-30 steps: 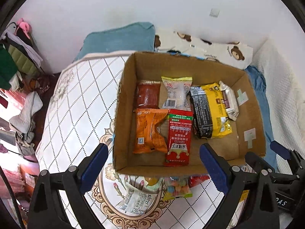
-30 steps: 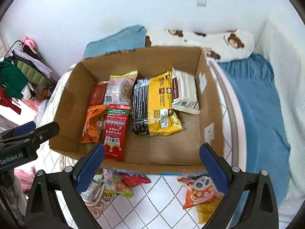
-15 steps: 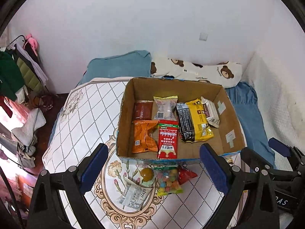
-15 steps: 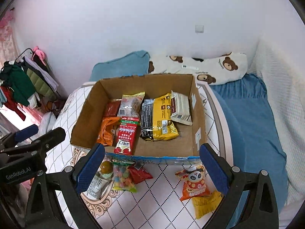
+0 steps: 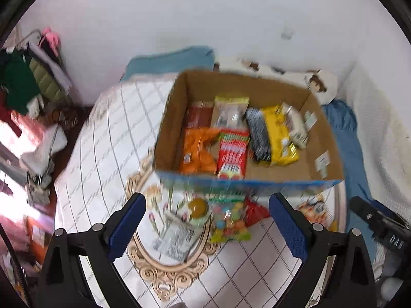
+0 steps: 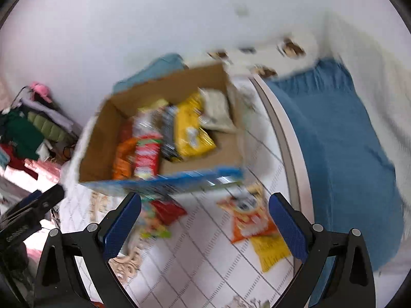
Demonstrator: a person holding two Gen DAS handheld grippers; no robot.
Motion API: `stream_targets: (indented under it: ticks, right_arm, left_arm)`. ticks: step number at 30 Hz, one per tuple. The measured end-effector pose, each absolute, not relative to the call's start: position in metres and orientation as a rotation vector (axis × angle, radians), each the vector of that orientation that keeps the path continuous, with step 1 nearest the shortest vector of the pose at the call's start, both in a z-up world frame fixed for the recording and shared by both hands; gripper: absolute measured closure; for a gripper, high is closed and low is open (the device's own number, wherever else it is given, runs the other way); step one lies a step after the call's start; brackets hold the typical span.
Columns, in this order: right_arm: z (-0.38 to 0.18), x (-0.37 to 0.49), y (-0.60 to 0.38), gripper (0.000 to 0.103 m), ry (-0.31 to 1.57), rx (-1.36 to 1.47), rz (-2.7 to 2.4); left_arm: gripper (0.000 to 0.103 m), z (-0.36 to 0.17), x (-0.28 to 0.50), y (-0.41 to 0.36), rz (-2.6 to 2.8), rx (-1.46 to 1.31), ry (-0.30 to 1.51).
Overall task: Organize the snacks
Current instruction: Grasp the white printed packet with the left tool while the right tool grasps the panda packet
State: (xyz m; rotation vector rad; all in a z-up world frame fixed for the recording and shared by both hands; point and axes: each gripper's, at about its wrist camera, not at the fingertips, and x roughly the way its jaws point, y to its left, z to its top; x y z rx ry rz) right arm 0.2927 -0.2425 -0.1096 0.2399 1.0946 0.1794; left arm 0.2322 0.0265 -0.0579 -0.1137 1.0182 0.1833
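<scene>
Before the box [image 5: 246, 183] front edge | left gripper [image 5: 206, 224] spread | right gripper [image 6: 205, 224] spread, both empty

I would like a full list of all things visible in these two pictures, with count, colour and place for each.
cardboard box: one, brown, open, on the quilt.
snack packs in the box: about seven; orange, red, dark red, pale, black, yellow, white; lying flat.
loose snacks by the left gripper: about four, white, amber, multicolour, red, before the box.
orange pack and yellow pack: one each, before the box's right corner.
quilt: one, white with dark grid lines.
blue blanket: one, right of the quilt.
bear pillow: one, white, behind the box.
clothes: heap, green and red, far left.
left gripper: open, empty.
right gripper: open, empty.
</scene>
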Motion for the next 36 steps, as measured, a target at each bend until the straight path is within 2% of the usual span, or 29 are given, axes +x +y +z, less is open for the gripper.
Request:
stream_targets:
  ticks: [5,11,12,14,15,16,26,28,29,33,36]
  right_arm:
    - [-0.184,0.309,-0.262,0.002,1.233,0.233,0.143]
    - [-0.244,0.333,-0.245,0.002,1.322,0.130,0.156]
    - [-0.252,0.336,-0.241,0.004,1.331,0.117,0.157]
    - [-0.263,0.338,-0.232,0.022,1.345,0.094,0.175]
    - [-0.267,0.338,-0.228,0.035,1.354,0.089,0.181]
    - [-0.269,0.336,-0.223,0.039,1.356,0.087,0.192]
    - [-0.271,0.287,-0.188,0.043,1.418,0.092,0.295]
    - [-0.273,0.275,-0.181,0.043,1.440,0.090,0.321]
    - [-0.273,0.271,-0.178,0.043,1.447,0.085,0.328]
    - [-0.275,0.255,-0.171,0.043,1.476,0.095,0.351]
    - [-0.277,0.248,-0.169,0.043,1.483,0.101,0.342]
  left_arm:
    - [0.005,-0.110,0.232,0.036,0.245,-0.109,1.139]
    - [0.005,-0.157,0.223,0.057,0.291,-0.101,1.263]
    - [0.005,-0.163,0.222,0.060,0.290,-0.088,1.280]
    - [0.005,-0.177,0.223,0.065,0.274,-0.062,1.328]
    - [0.005,-0.182,0.223,0.066,0.260,-0.052,1.347]
    - [0.005,-0.189,0.224,0.068,0.250,-0.040,1.367]
    - [0.006,-0.233,0.250,0.057,0.124,0.128,1.458]
    - [0.026,-0.242,0.255,0.053,0.079,0.131,1.475]
    - [0.044,-0.246,0.256,0.054,0.074,0.118,1.492]
    - [0.052,-0.248,0.240,0.063,0.068,-0.041,1.535]
    - [0.052,-0.255,0.223,0.075,0.048,-0.255,1.581]
